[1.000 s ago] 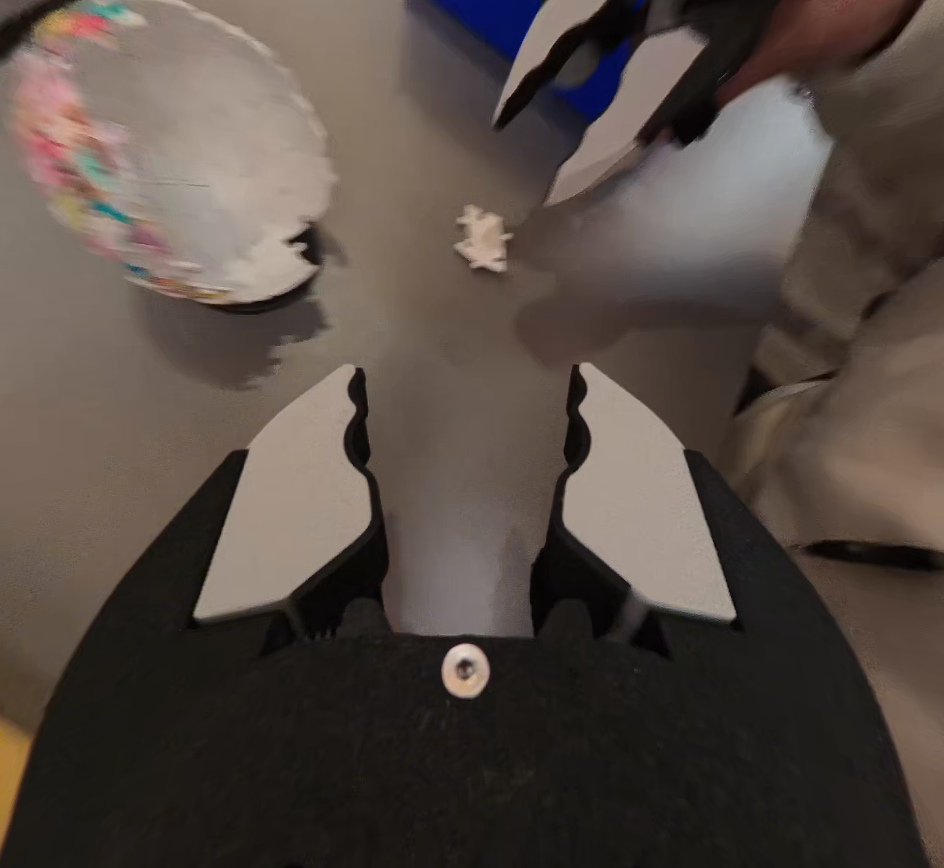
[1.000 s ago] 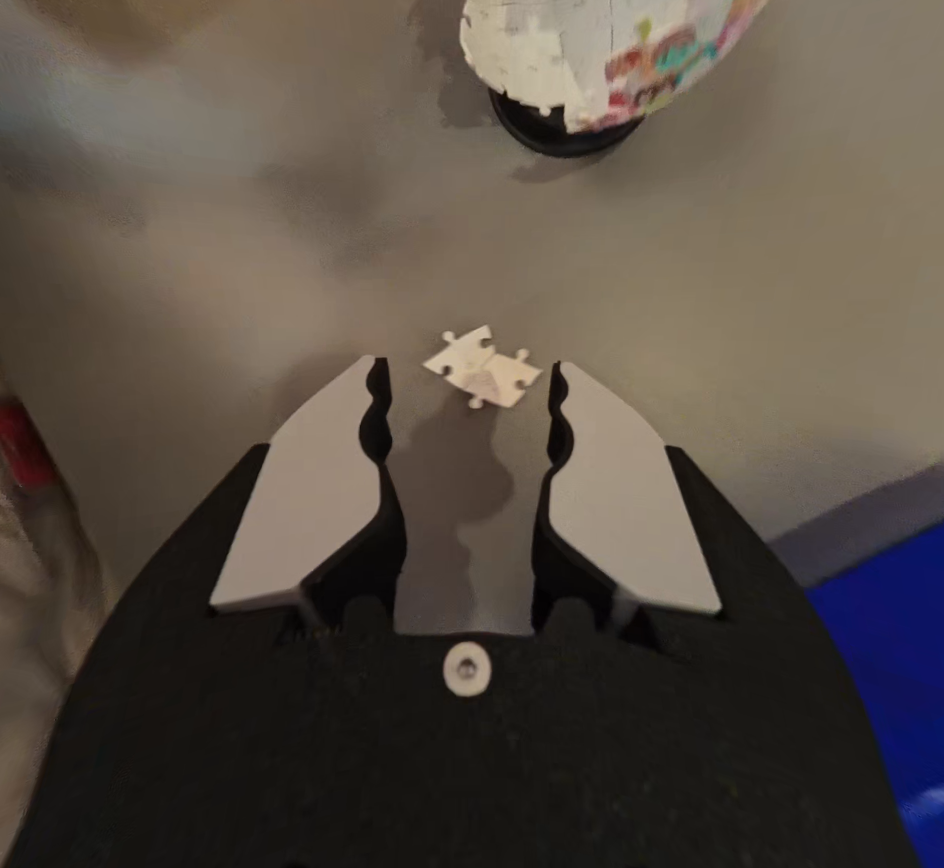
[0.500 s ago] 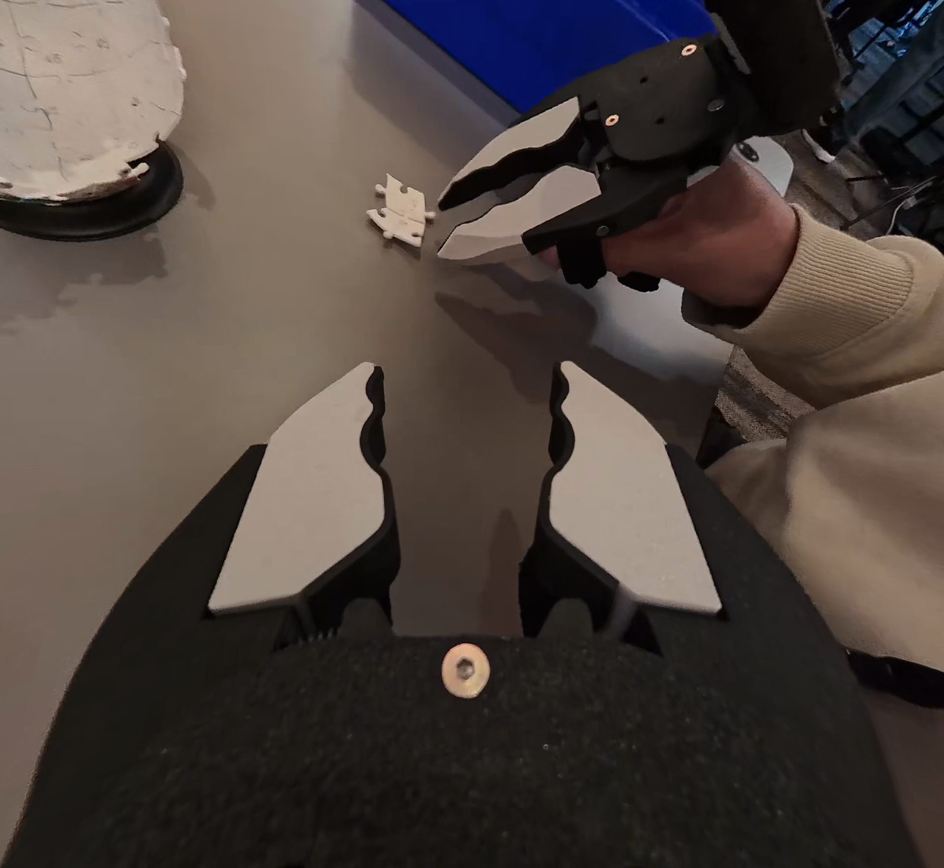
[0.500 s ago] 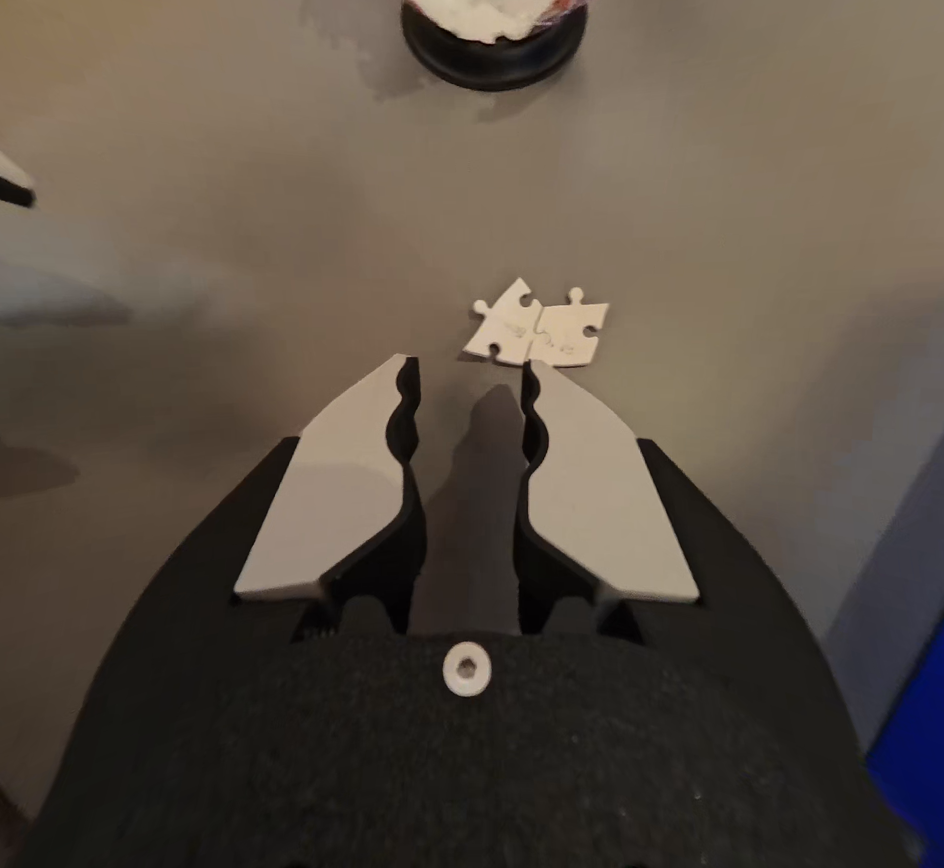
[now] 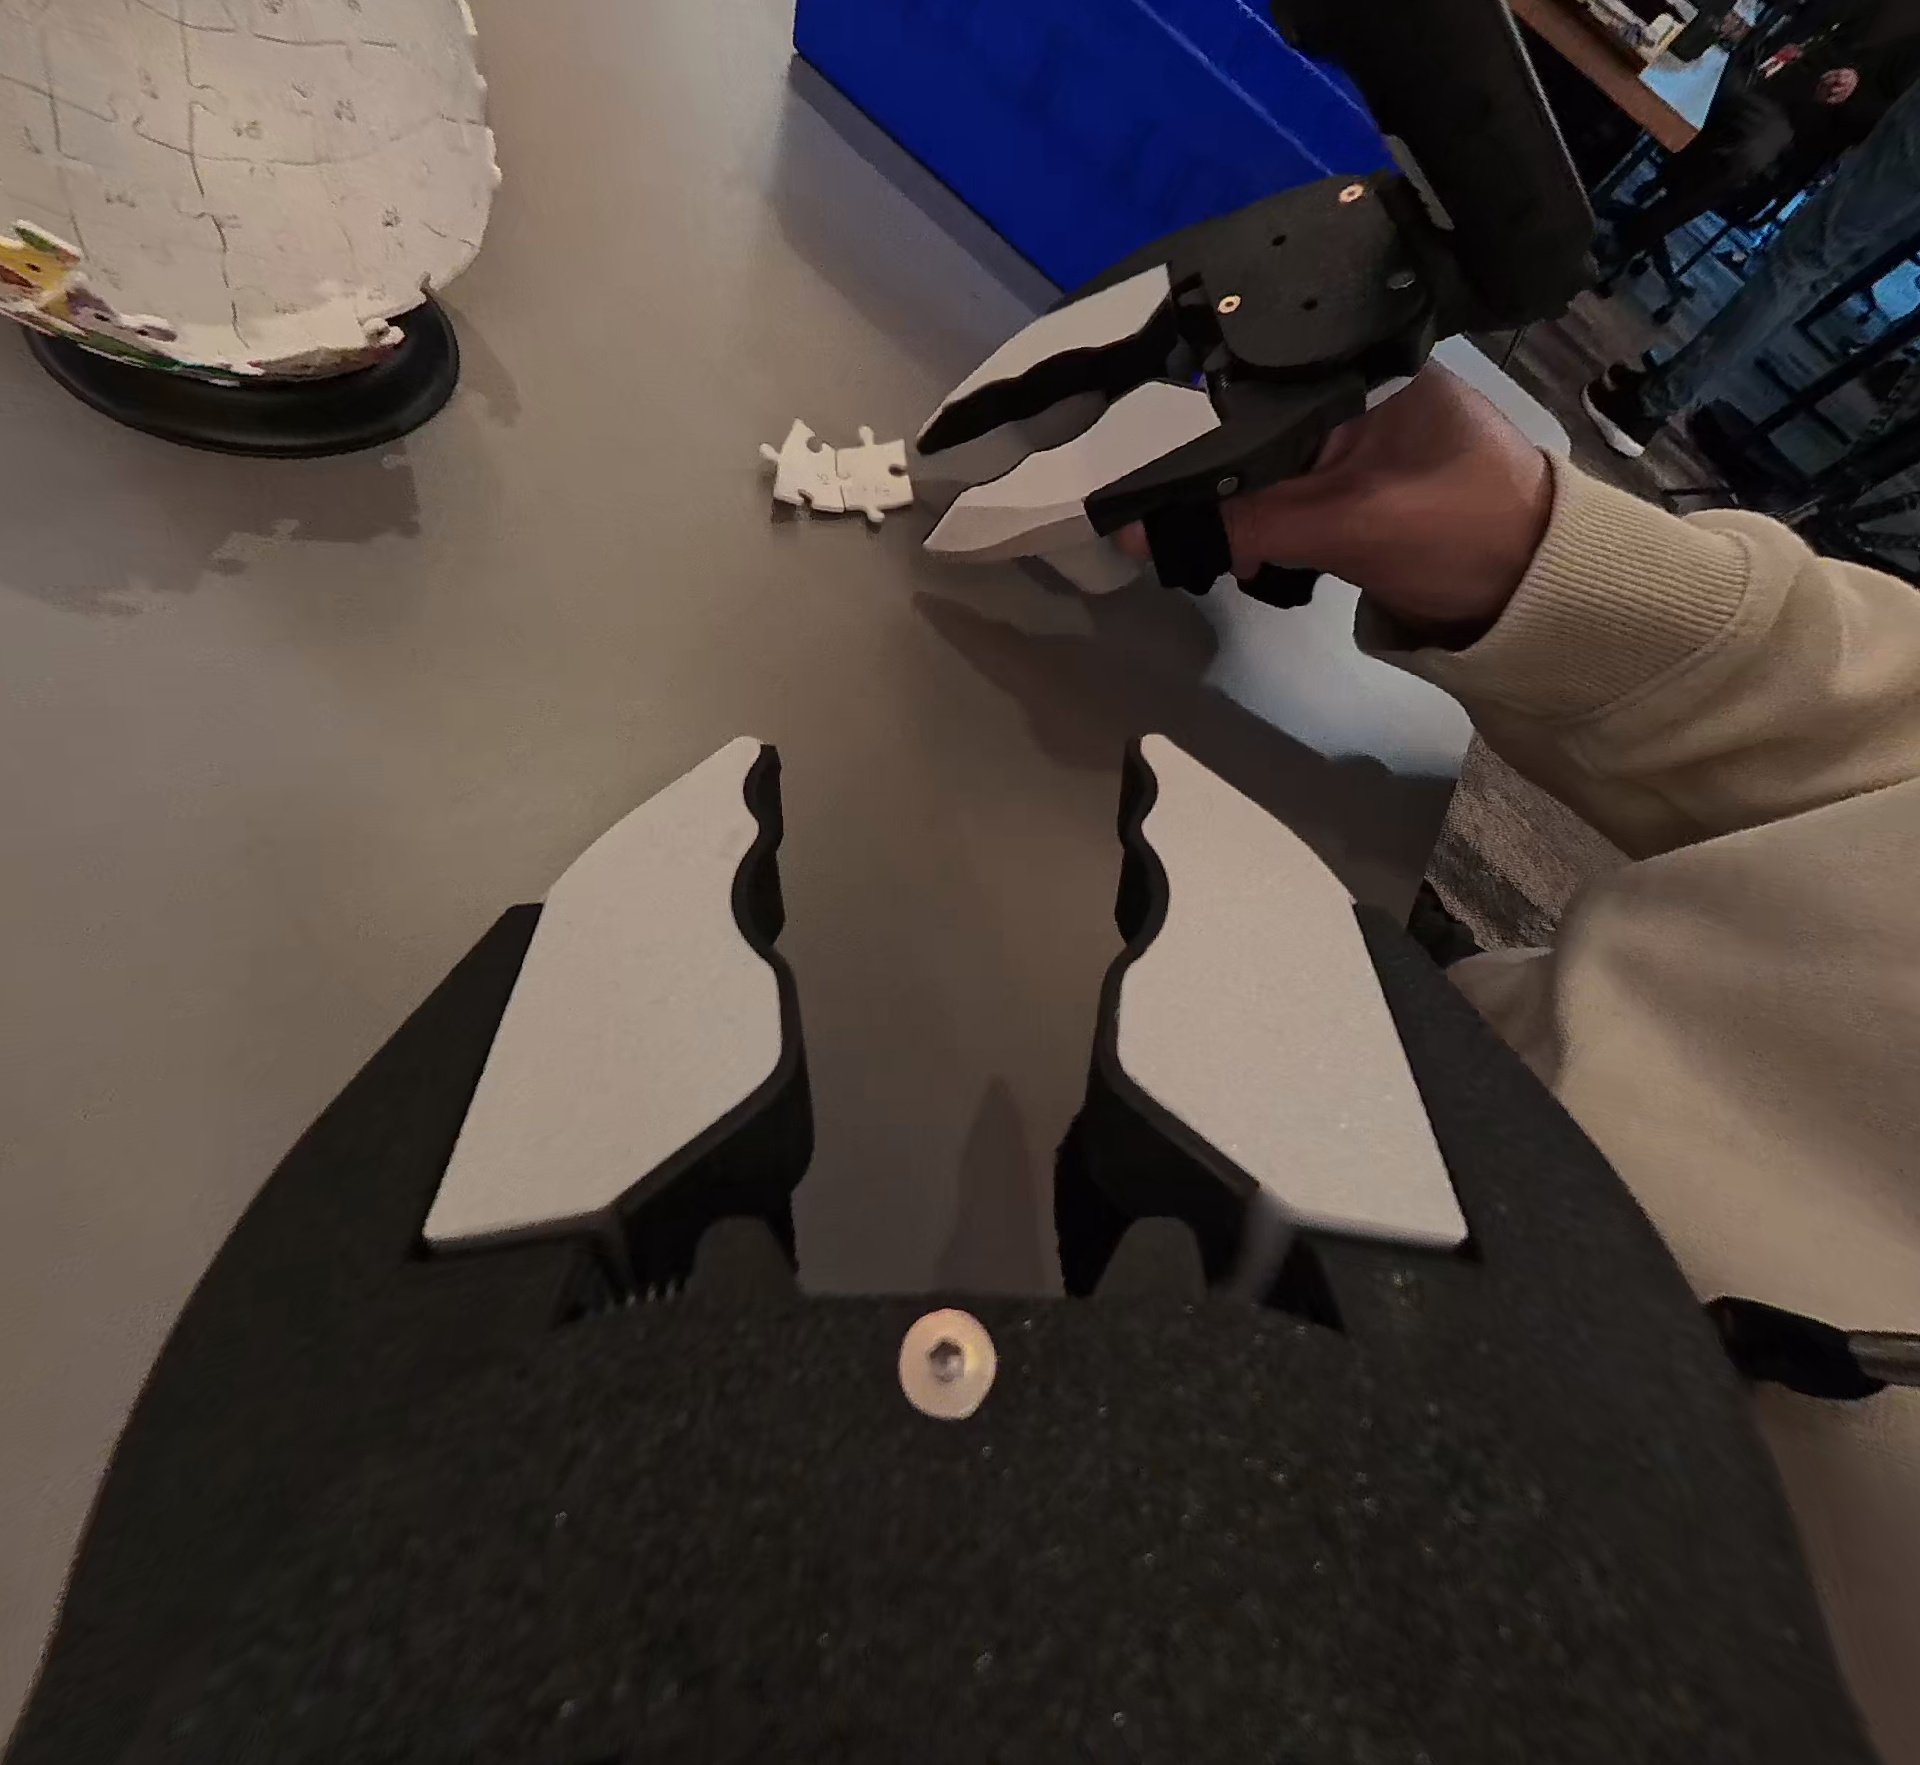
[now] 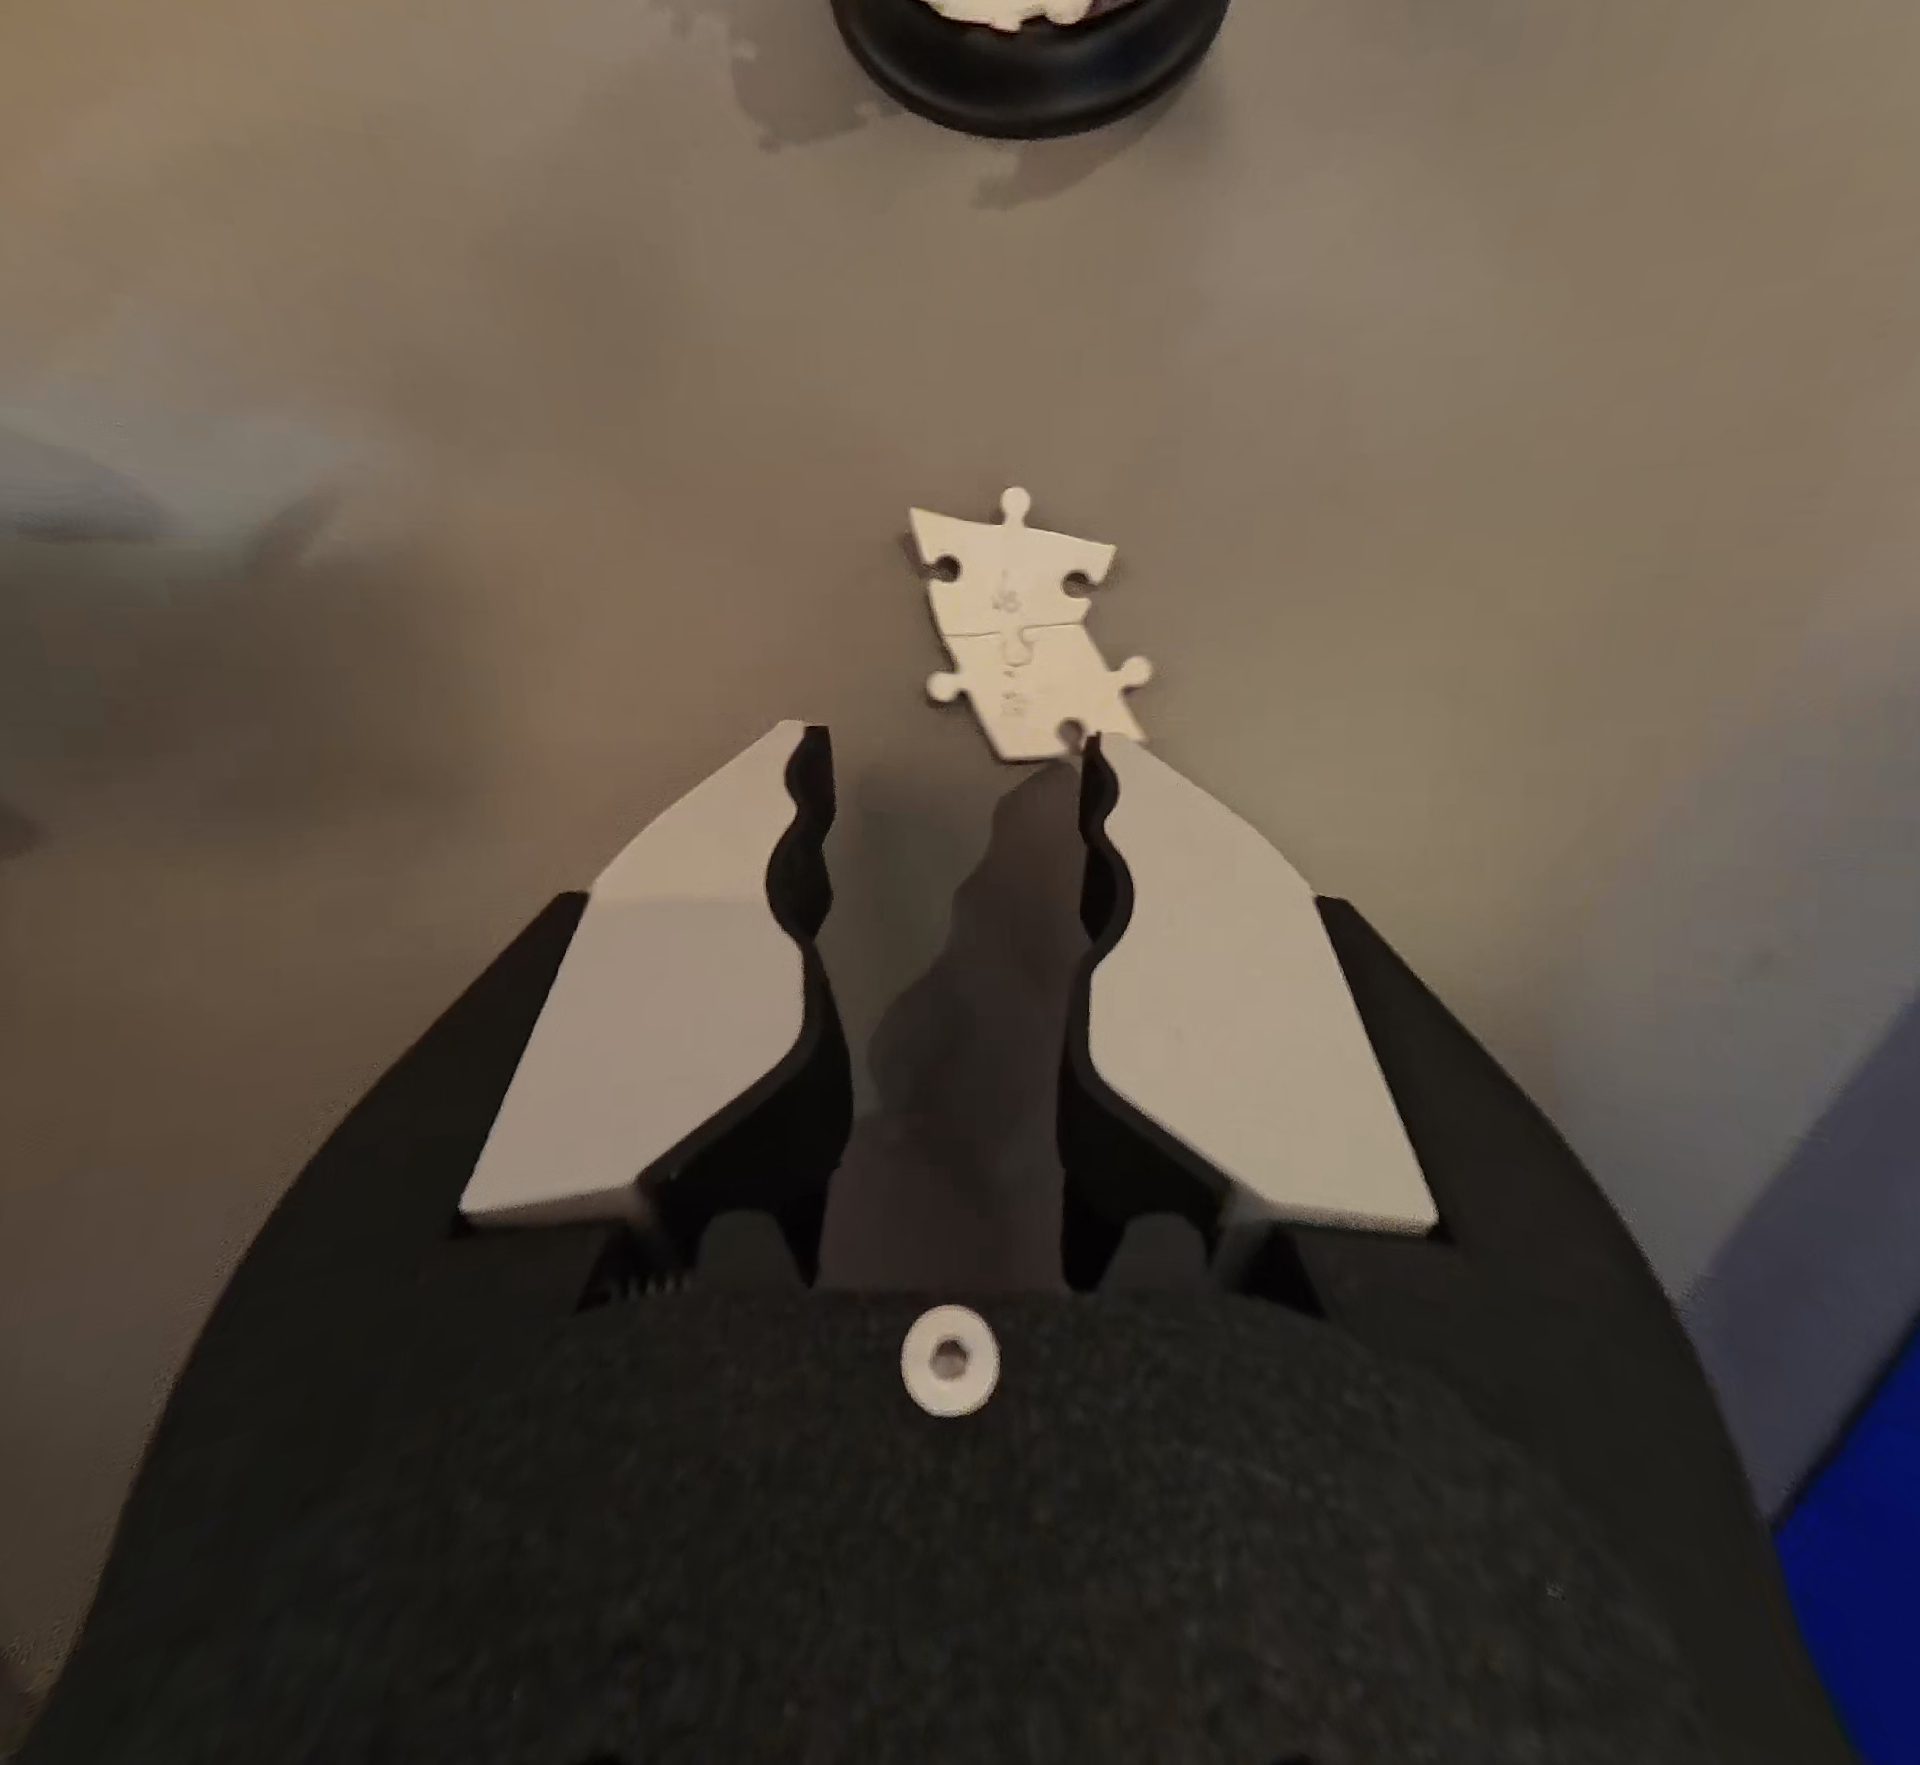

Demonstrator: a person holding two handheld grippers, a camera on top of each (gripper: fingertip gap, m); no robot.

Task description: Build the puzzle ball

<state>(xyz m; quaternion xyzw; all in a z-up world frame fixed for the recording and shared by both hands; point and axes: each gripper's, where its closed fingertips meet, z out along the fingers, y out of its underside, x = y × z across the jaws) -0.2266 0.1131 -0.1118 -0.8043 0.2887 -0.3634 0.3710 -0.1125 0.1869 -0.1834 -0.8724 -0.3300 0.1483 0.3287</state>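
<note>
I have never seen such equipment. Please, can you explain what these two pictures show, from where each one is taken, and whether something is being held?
There is no robot. A person holds a two-finger tool in each hand, each carrying a camera that looks along its fingers. The left hand-held gripper is open and empty. Its picture also shows the right hand-held gripper, open and empty too, beside two joined white puzzle pieces lying on the grey table. Behind them, the half-built white puzzle ball sits on a black round stand, near a blue bin.

A workshop: cluttered workbenches [image 5: 1621,42] behind a blue bin [image 5: 1039,63].
</note>
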